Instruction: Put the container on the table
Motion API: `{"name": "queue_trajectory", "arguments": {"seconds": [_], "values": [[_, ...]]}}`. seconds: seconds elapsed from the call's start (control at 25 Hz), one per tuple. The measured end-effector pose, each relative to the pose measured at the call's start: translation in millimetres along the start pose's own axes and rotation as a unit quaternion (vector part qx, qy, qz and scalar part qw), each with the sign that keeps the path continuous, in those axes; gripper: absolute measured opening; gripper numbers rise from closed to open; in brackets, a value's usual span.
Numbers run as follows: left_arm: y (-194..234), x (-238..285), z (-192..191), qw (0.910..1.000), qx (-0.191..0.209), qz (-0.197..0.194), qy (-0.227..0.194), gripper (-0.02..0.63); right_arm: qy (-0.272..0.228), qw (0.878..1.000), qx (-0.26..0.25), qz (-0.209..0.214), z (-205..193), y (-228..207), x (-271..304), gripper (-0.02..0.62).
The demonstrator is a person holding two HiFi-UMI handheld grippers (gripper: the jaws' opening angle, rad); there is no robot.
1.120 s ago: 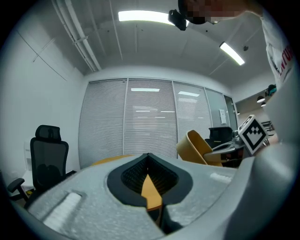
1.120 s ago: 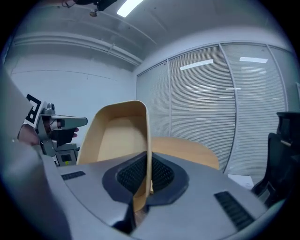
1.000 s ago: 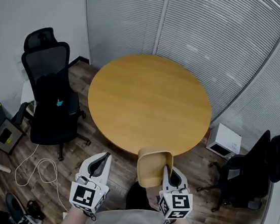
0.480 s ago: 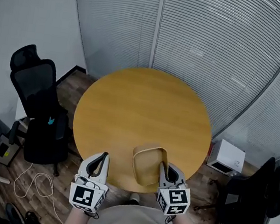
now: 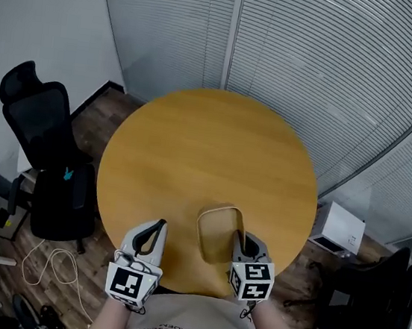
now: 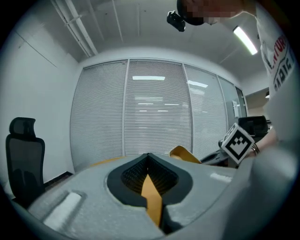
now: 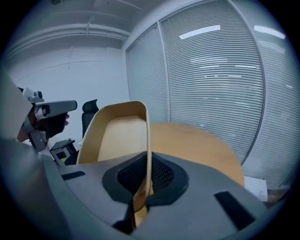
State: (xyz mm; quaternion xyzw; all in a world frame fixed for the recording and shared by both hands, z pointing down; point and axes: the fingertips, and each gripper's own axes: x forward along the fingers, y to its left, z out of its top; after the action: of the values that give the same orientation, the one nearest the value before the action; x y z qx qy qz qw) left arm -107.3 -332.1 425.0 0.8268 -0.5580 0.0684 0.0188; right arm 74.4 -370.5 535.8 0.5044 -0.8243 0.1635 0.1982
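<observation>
Your right hand-held gripper [image 5: 241,238] is clenched on the thin side wall of a tan, open-topped container [image 5: 218,233]. The container sits over the near edge of the round wooden surface [image 5: 208,145]. From the head view you cannot tell whether its base touches the wood or hangs just above it. In the right gripper view the wall [image 7: 146,140] runs down between the dark pads, and its lower end is hidden behind the gripper body.

Your left hand-held gripper [image 5: 159,225] is just left of the container and apart from it. Its jaws are drawn together at the tips on nothing, with a sliver of the surface's orange showing below them. A black office chair [image 5: 41,131] stands to the left, partly cut off by the surface's rim.
</observation>
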Motion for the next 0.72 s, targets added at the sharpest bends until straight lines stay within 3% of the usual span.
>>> {"name": "queue_trajectory", "arguments": {"seconds": [0.32, 0.72], "values": [[18.6, 35.9, -23.8, 0.9974, -0.018, -0.068, 0.015, 0.006, 0.087, 0.994, 0.062, -0.037, -33.9, -13.3, 60.9, 0.009], [44.0, 47.3, -51.4, 0.9934, -0.032, -0.104, 0.036, 0.006, 0.222, 0.965, 0.12, -0.076, -119.6, -8.9, 129.5, 0.009]]}}
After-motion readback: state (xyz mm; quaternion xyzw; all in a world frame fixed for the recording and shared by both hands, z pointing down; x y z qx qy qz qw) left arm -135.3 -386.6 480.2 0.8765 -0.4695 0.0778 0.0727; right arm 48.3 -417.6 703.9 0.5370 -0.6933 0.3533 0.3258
